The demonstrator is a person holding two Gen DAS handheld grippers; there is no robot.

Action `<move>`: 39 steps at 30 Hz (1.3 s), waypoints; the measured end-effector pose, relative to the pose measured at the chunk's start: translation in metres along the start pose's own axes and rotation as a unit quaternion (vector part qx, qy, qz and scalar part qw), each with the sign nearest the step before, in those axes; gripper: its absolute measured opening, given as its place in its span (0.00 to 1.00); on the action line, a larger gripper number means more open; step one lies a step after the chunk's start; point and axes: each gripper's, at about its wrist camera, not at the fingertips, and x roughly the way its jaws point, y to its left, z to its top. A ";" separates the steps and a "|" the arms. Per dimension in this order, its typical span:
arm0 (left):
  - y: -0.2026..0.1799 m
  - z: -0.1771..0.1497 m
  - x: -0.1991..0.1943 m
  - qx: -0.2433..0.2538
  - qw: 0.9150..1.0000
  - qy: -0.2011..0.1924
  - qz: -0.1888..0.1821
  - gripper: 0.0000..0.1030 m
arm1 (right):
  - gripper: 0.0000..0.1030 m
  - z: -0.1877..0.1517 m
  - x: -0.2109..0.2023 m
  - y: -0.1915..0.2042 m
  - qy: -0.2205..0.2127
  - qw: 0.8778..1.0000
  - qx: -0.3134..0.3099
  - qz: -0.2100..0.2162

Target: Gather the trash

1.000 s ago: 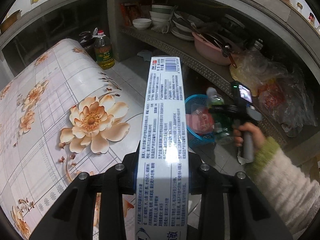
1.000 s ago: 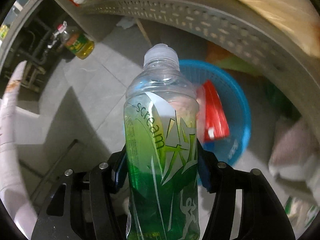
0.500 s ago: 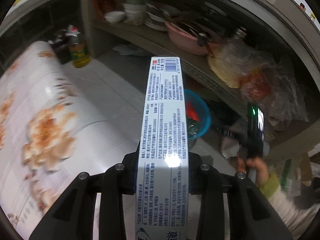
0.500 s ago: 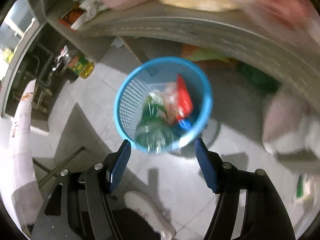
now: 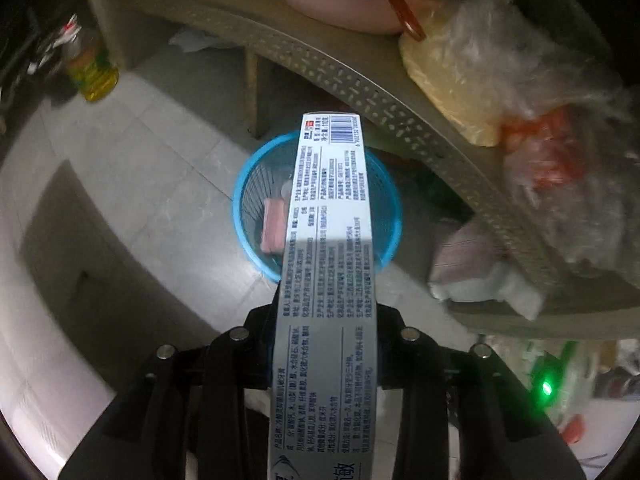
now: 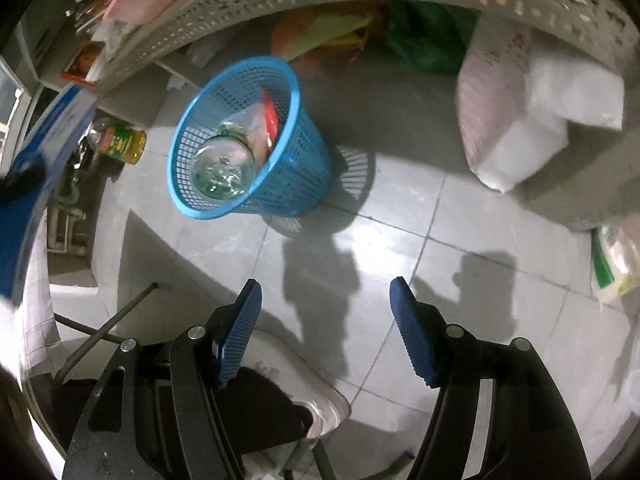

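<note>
- The long white cardboard toothpaste box, printed with dark small text and a barcode at its far end, is pinched between the jaws of the left gripper, which press on its two narrow sides.
- The box points away from the camera and downward, its far end over the mouth of the round blue plastic mesh wastebasket that stands on the floor.
- In the right wrist view the basket leans toward the camera and already holds a clear plastic bottle, seen bottom-first, with a red wrapper behind it.
- The left view also shows a pink packet inside the basket, partly hidden by the box.
- The right gripper is spread wide with nothing between its ribbed blue pads; it hangs over bare floor, well apart from the basket.
- The floor is pale grey tile and carries the shadows of both tools.
- A beige perforated shelf arcs just behind the basket, carrying a pink basin and clear plastic bags of yellow and red contents.
- A bottle of yellow cooking oil stands on the floor to the left, well apart from the basket.
- White and pinkish sacks sit under the shelf to the right.
- A white shoe shows below the right gripper.
</note>
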 end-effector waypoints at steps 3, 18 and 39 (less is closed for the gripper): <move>-0.008 0.020 0.024 0.031 0.999 0.002 0.018 0.51 | 0.62 -0.002 -0.001 0.000 0.003 1.000 0.008 -0.002; 0.036 -0.008 -0.068 -0.018 0.997 -0.078 -0.017 0.60 | 0.62 -0.008 -0.005 0.028 0.003 1.000 -0.024 0.020; 0.068 -0.244 -0.262 -0.059 0.953 -0.298 0.014 0.95 | 0.92 -0.094 -0.194 0.186 -0.251 0.910 -0.324 0.053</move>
